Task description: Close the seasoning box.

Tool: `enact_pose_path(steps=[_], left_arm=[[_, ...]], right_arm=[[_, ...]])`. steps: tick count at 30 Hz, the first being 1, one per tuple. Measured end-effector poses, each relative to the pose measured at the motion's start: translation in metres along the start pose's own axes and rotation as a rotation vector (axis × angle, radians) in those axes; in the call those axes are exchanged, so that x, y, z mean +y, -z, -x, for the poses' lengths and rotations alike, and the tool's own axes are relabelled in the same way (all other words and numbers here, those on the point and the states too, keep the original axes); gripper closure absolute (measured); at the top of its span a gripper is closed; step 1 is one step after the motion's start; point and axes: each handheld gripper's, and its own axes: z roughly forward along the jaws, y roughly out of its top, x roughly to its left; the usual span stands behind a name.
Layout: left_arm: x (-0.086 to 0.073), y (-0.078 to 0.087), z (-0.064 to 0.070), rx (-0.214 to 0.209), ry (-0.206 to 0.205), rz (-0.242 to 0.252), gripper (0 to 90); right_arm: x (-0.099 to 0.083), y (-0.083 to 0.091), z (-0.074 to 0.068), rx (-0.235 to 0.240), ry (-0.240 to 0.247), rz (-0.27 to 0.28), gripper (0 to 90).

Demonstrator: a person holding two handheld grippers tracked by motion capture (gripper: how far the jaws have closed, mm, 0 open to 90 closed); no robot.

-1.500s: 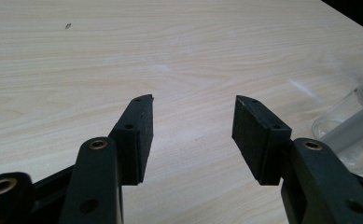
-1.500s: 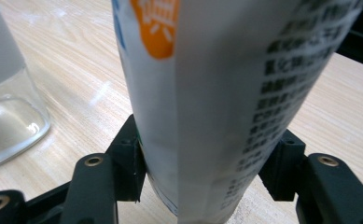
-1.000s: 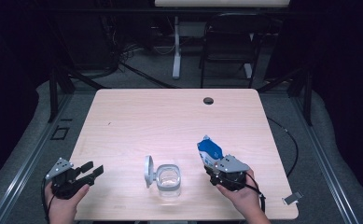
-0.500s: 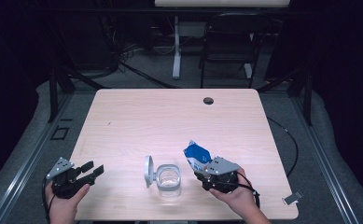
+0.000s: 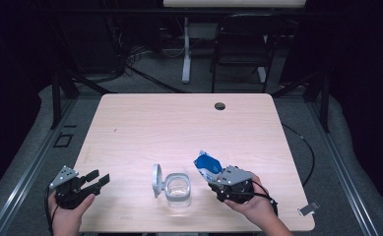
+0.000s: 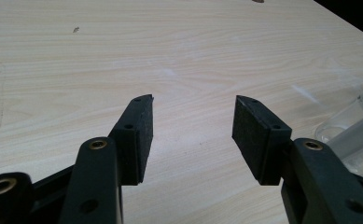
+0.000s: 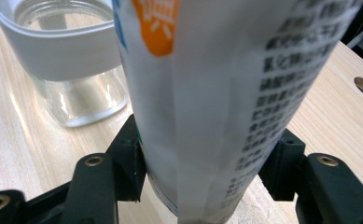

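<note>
A dark room with a chair and cables surrounds the pale wooden surface (image 5: 179, 128); everything in play sits along its near edge. At about seven o'clock, the left claw (image 5: 96, 180) rests low in the person's hand with its jaws apart and nothing between them, pointing towards the centre. At six o'clock stands the clear glass jar (image 5: 178, 189), its hinged lid (image 5: 156, 180) flipped open to the jar's nine o'clock side, the inside apparently empty. Just beside it, at five o'clock, the right claw (image 5: 217, 178) is clamped on a blue and white packet (image 5: 208, 165), held tilted close to the jar's rim (image 7: 53, 32); so the jar is opened and the packet picked up and brought near, while putting it in, or pouring from it, and closing the lid seem left to do.
</note>
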Motion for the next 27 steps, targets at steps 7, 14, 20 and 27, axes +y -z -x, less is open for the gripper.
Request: enact_pose_path(steps=[7,14,20,27], left_arm=[[0.000,0.000,0.000,0.001,0.000,-0.001,48.5],[0.000,0.000,0.000,0.000,0.001,-0.001,48.5],[0.000,0.000,0.000,0.000,0.003,-0.001,48.5],[-0.001,0.000,0.000,0.000,0.004,-0.002,48.5]], right_arm=[[-0.001,0.000,-0.002,-0.005,0.029,-0.021,43.1],[-0.001,-0.002,-0.006,-0.028,0.083,-0.058,43.3],[0.000,-0.005,-0.009,-0.032,0.122,-0.082,43.3],[0.001,-0.006,-0.011,-0.043,0.139,-0.095,43.5]])
